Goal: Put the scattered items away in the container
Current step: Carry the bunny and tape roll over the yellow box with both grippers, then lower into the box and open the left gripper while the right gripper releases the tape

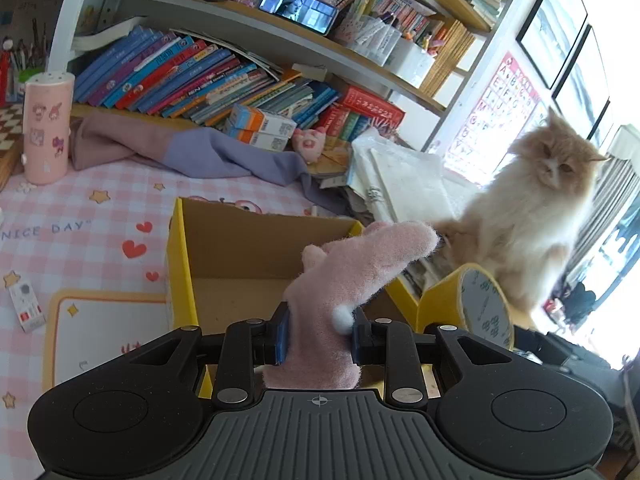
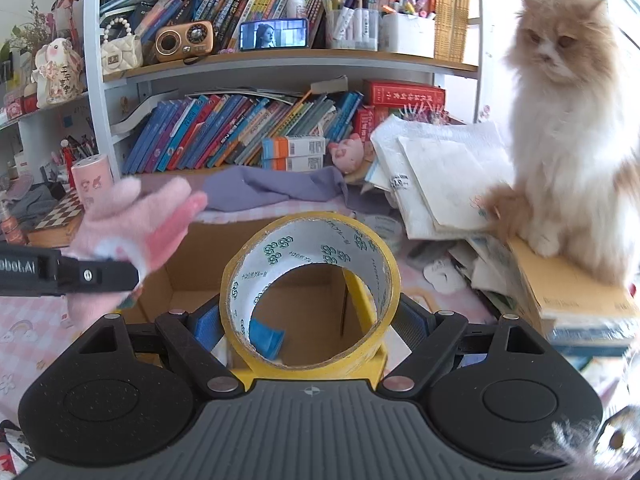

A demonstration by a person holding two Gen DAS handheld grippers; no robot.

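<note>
Between left hand-held gripper [image 1: 316, 336] fingers: fuzzy pink knitted glove [image 1: 344, 276], clamped. Right hand-held gripper [image 2: 308, 320]: clamped on yellow packing-tape roll [image 2: 312, 292]. Both above open yellow cardboard box [image 1: 240, 248]; neither deposited; small white packet [image 1: 26, 304] remains on worktop.

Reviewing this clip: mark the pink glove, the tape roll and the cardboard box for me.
pink glove [image 1: 344, 280], left wrist view, on the fuzzy palm above the fingers.
tape roll [image 2: 316, 240], right wrist view, on the printed inner wall at the top.
cardboard box [image 1: 256, 248], left wrist view, on the bare inner back wall.
</note>
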